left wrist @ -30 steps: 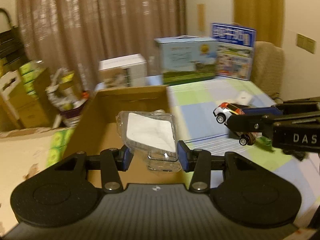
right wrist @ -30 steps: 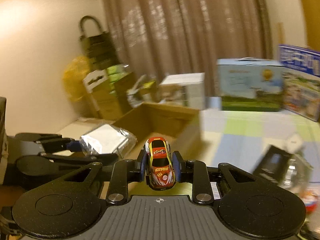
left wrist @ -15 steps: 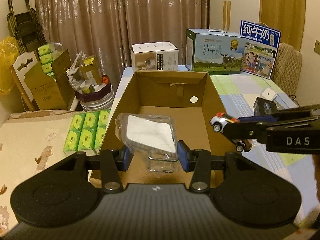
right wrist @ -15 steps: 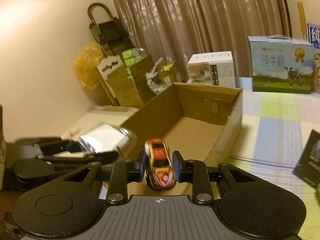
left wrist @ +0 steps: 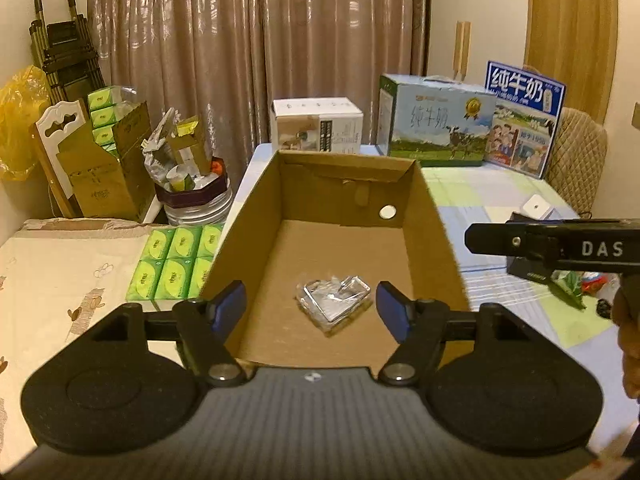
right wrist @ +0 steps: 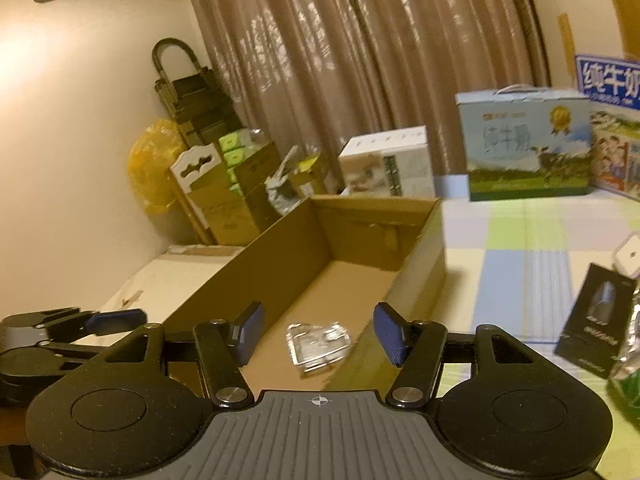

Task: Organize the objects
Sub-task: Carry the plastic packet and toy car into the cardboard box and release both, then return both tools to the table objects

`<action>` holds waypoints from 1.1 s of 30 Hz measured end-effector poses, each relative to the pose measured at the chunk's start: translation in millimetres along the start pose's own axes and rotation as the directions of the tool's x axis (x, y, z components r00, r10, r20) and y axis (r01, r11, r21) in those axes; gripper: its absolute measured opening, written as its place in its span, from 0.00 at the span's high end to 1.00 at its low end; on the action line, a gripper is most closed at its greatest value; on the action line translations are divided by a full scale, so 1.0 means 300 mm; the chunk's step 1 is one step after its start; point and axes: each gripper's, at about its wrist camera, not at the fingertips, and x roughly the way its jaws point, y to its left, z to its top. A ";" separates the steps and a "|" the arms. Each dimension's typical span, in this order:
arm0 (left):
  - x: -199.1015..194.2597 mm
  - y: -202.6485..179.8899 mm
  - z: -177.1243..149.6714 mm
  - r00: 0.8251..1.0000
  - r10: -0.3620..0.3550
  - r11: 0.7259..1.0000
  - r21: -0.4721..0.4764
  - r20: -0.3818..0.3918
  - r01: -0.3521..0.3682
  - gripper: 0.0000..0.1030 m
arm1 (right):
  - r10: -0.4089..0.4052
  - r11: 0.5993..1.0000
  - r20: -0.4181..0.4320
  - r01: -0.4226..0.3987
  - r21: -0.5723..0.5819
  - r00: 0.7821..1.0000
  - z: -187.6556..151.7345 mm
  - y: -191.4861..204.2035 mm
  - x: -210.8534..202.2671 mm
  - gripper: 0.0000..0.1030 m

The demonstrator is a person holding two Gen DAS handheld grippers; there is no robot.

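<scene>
- Left gripper (left wrist: pixel 310 308): blue-padded fingers (left wrist: pixel 230 306) spread wide, nothing between them. Half a second ago they clamped the clear plastic packet with the white insert; it has since been let go.
- The clear plastic packet (left wrist: pixel 332 306) now lies on the floor of the open brown cardboard box (left wrist: pixel 434 216), lower centre of the left wrist view, slightly tilted, apart from both fingers.
- Right gripper (right wrist: pixel 318 334): fingers likewise spread, empty. The small red-and-yellow toy car they pinched half a second ago is gone from them; I cannot find it in either current view, so its place is undetermined.
- Right wrist view shows the same packet (right wrist: pixel 318 346) low centre, inside the box, between the open fingers but below them.
- Meaning, as a judgement: one item is boxed for certain, the car probably released too; next pick-ups would come from the table.
- Pose: left gripper hovers level over the near edge of the box, looking along it. Right gripper (left wrist: pixel 552 246) sits at the right edge of the left view, outside the box wall, over the checked tablecloth (left wrist: pixel 460 188).
- Remaining on the table at right: a black rectangular carton (right wrist: pixel 596 330) and a small white square box (left wrist: pixel 536 208).
</scene>
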 end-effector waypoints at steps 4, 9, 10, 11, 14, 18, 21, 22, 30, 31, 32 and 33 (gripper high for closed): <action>-0.035 -0.047 0.011 1.000 -0.022 1.000 -0.006 0.022 0.022 0.35 | -0.034 0.999 0.055 0.035 -0.019 0.998 -0.005 -0.020 -0.067 0.43; -0.083 -0.131 0.031 0.996 -0.067 0.998 0.000 0.058 0.067 0.35 | -0.114 0.993 0.111 0.118 -0.031 0.987 -0.017 -0.077 -0.167 0.43; -0.090 -0.150 0.035 0.995 -0.078 0.997 0.002 0.063 0.078 0.35 | -0.134 0.990 0.119 0.139 -0.032 0.984 -0.022 -0.094 -0.189 0.43; -0.096 -0.174 0.041 0.993 -0.092 0.996 0.005 0.068 0.092 0.34 | -0.150 0.987 0.125 0.155 -0.032 0.981 -0.027 -0.110 -0.206 0.43; -0.101 -0.241 0.058 0.989 -0.128 0.992 0.017 0.076 0.128 0.32 | -0.206 0.977 0.146 0.211 -0.022 0.968 -0.042 -0.173 -0.275 0.43; -0.099 -0.348 0.076 0.978 -0.193 0.981 0.040 0.082 0.190 0.28 | -0.283 0.958 0.139 0.288 -0.013 0.949 -0.091 -0.267 -0.374 0.43; -0.099 -0.423 0.085 0.968 -0.238 0.971 0.060 0.083 0.233 0.25 | -0.340 0.939 0.110 0.343 -0.008 0.934 -0.139 -0.329 -0.451 0.43; -0.098 -0.444 0.086 0.965 -0.250 0.967 0.065 0.083 0.245 0.23 | -0.358 0.933 0.105 0.360 -0.010 0.928 -0.147 -0.345 -0.478 0.43; -0.079 -0.616 0.096 0.940 -0.335 0.939 0.099 0.061 0.329 0.15 | -0.459 0.886 0.116 0.464 -0.021 0.881 -0.223 -0.464 -0.659 0.42; -0.076 -0.635 0.095 0.938 -0.341 0.937 0.103 0.059 0.334 0.12 | -0.466 0.882 0.112 0.471 -0.020 0.878 -0.234 -0.478 -0.671 0.42; -0.073 -0.658 0.092 0.937 -0.344 0.935 0.107 0.058 0.337 0.10 | -0.471 0.879 0.109 0.476 -0.021 0.875 -0.243 -0.490 -0.680 0.42; -0.068 -0.677 0.090 0.936 -0.349 0.933 0.112 0.055 0.341 0.10 | -0.476 0.877 0.106 0.480 -0.025 0.873 -0.251 -0.502 -0.687 0.42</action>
